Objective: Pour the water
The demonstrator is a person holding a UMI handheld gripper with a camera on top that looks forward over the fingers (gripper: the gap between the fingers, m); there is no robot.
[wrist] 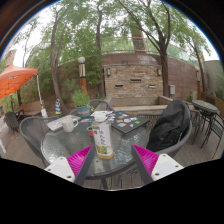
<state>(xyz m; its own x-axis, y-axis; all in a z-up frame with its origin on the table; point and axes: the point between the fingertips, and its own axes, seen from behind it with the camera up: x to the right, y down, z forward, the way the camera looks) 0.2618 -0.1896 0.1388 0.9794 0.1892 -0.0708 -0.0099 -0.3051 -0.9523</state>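
Observation:
A plastic bottle (102,138) with a white cap and a yellow-orange label stands upright on a round glass table (80,152). It is just ahead of my gripper (112,163), a little left of the midline between the fingers. The two pink pads (81,159) are spread wide apart, so the gripper is open and holds nothing. A white cup (69,124) stands further back on the table to the left of the bottle.
Papers or cards (128,124) lie on the table's far right part. A dark jacket hangs over a chair (172,128) to the right. More chairs ring the table. An orange umbrella (16,79) is at the left, and a stone wall (132,80) stands beyond.

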